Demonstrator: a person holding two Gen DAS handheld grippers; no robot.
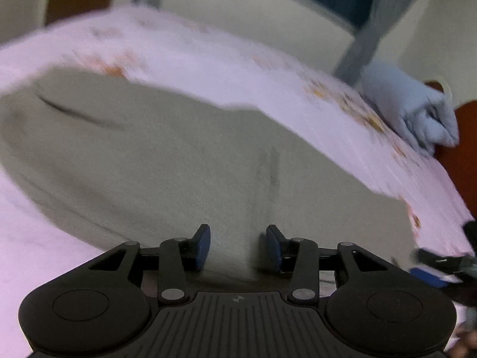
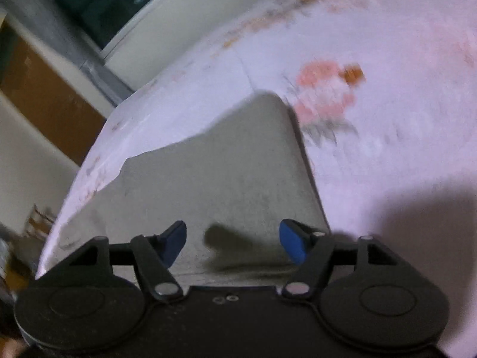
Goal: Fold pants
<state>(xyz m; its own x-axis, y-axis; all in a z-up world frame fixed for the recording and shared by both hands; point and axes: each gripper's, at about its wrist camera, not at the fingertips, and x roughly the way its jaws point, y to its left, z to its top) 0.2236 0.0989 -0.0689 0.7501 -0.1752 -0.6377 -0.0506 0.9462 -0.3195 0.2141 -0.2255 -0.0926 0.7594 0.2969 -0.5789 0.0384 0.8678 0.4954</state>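
Grey-beige pants [image 1: 167, 161] lie spread on a pink flowered bedsheet [image 1: 208, 56]. My left gripper [image 1: 238, 246] is open, its blue pads just above the near edge of the pants with cloth showing between them. In the right wrist view the pants [image 2: 214, 185] lie folded with a corner pointing away. My right gripper [image 2: 233, 241] is open wide over their near edge and holds nothing. The other gripper [image 1: 438, 265] shows at the right edge of the left wrist view, blurred.
A light blue cloth bundle [image 1: 414, 104] lies at the bed's far right edge. The sheet [image 2: 372, 119] spreads to the right of the pants. Walls, a dark window [image 2: 98, 3] and a brown door [image 2: 47, 95] lie beyond the bed.
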